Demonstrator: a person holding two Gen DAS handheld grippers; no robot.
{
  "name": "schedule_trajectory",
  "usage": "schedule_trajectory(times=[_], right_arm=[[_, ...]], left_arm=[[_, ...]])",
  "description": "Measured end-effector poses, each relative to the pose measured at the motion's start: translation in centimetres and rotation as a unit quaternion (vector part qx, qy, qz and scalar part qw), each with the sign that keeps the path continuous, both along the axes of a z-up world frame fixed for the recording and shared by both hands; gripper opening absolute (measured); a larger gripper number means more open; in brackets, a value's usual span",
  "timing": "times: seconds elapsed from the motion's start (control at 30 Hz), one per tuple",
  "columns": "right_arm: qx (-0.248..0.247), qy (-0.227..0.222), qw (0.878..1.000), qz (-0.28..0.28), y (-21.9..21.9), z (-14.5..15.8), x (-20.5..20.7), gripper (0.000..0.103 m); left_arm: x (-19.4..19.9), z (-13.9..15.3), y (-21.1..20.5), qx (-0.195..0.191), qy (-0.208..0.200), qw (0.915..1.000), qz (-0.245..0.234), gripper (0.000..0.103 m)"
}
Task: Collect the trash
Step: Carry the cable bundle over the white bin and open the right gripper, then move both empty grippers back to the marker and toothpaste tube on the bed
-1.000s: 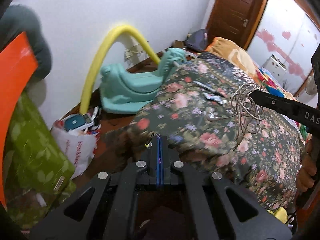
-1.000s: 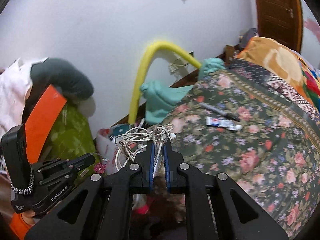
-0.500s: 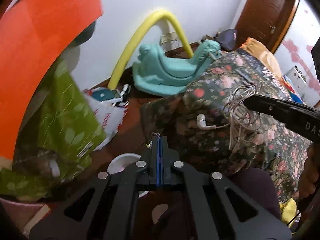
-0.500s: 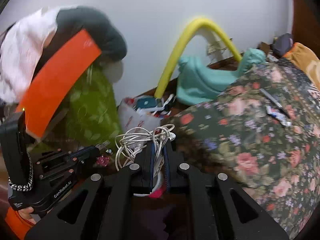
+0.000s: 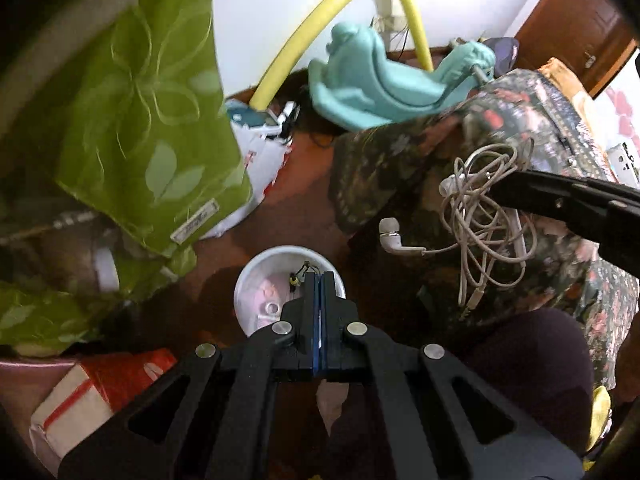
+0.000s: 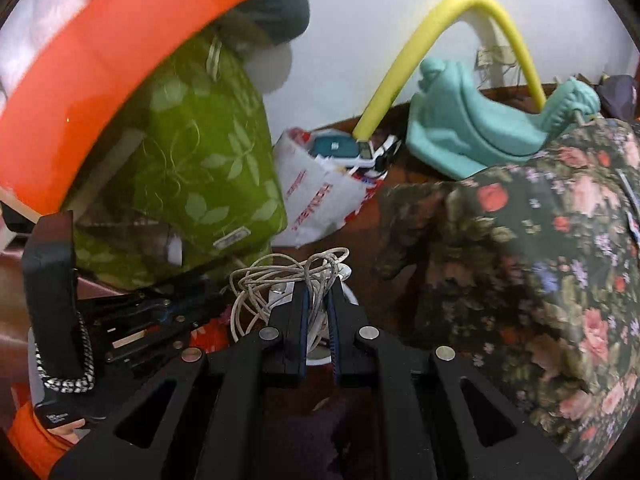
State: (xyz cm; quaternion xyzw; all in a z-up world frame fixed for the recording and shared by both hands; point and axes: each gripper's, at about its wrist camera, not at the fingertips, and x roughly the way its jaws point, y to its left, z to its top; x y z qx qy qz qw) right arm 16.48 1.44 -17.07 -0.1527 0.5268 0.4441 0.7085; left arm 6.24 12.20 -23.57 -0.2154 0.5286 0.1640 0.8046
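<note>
Okay, we are seeing the right tongs (image 6: 318,292) clenching a tangled bundle of white earphone cable (image 6: 288,276), loops spilling out above and left of the tips. In the left wrist view the same earphone cable (image 5: 486,216) is hanging from the dark fingers entering at the right edge, one earbud (image 5: 390,234) dangling free to the left. The left tongs (image 5: 319,280) are clenched, pads meeting; a tiny dark and yellow bit is poking out at the tips, too small for us to identify. Below both tongs a white bin (image 5: 248,280) is sitting on the brown floor, partly covered by the fingers, its contents blurry and pinkish. From the right wrist, the bin is nearly all hidden behind the cable. A floral bed cover (image 6: 540,248) is filling the right side. A green leaf-print bag (image 5: 140,92) is cut off at the left, motion-blurred. A teal rocking toy (image 6: 480,132) is standing by the wall.
</note>
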Motion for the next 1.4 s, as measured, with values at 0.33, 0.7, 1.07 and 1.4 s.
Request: schedule_trajectory(times=[0.33,0.7,1.07,1.4], right_arm=[[-0.056,0.044,0.997,0.024,4.0,-5.4,0.0,0.009],[-0.082,0.082,0.992,0.039,6.0,-7.7,0.2,0.015],[-0.091,0.080,0.992,0.043,5.6,-6.8,-0.4,0.039],[-0.046,0.017,0.999,0.002,0.4,-1.1,0.9,0.039]], left_arm=[[0.1,-5.8,2.6,-0.065,0.048,0.9962,0.033,0.000],[-1.3,-7.3,4.3,-0.101,0.070,0.9906,0.059,0.022],[-1.7,-4.9,3.7,-0.072,0.063,0.9942,0.050,0.022],[0.5,-0.6,0.6,-0.032,0.034,0.9988,0.014,0.022]])
